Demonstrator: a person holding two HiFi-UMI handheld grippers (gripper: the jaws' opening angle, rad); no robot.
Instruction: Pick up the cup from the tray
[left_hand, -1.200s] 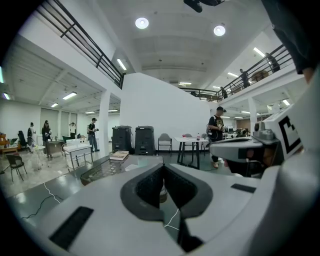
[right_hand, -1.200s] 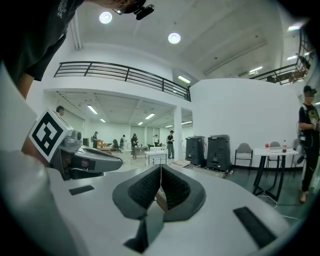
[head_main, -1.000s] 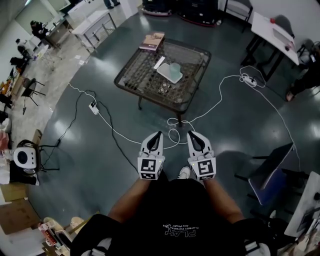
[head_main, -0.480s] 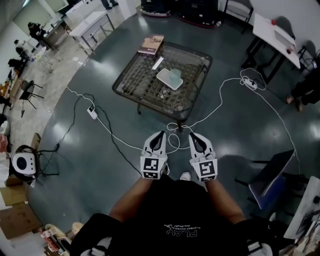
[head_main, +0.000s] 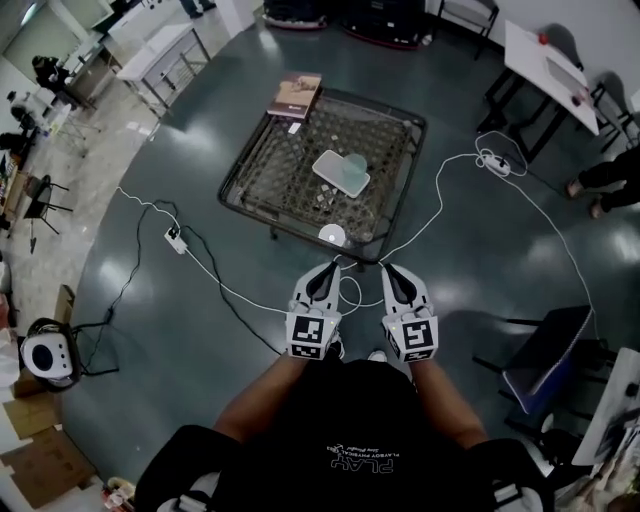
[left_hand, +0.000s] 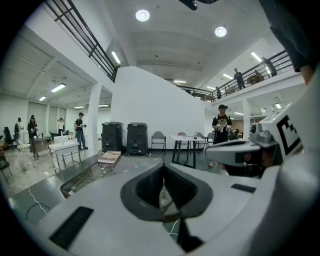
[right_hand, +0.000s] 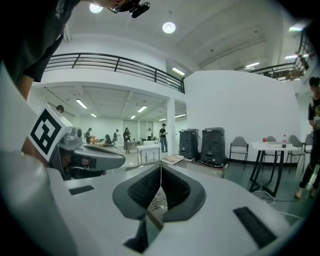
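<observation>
A pale green cup (head_main: 356, 163) stands on a light tray (head_main: 338, 174) near the middle of a low dark mesh-top table (head_main: 280, 160). Both grippers are held side by side in front of the person, short of the table's near edge and well apart from the cup. My left gripper (head_main: 329, 267) is shut with nothing in it, and its jaws meet in the left gripper view (left_hand: 163, 169). My right gripper (head_main: 388, 270) is shut and empty too, with its jaws closed together in the right gripper view (right_hand: 161, 168). The cup is hidden in both gripper views.
A book (head_main: 295, 95) lies on the table's far left corner, and a white disc (head_main: 331, 235) sits at its near edge. White and black cables (head_main: 440, 195) and a power strip (head_main: 173, 238) cross the floor. A blue chair (head_main: 545, 345) stands at the right, white tables (head_main: 545, 65) further back.
The person has walked toward the table, which now lies nearer the grippers. Both grippers stay shut, side by side.
</observation>
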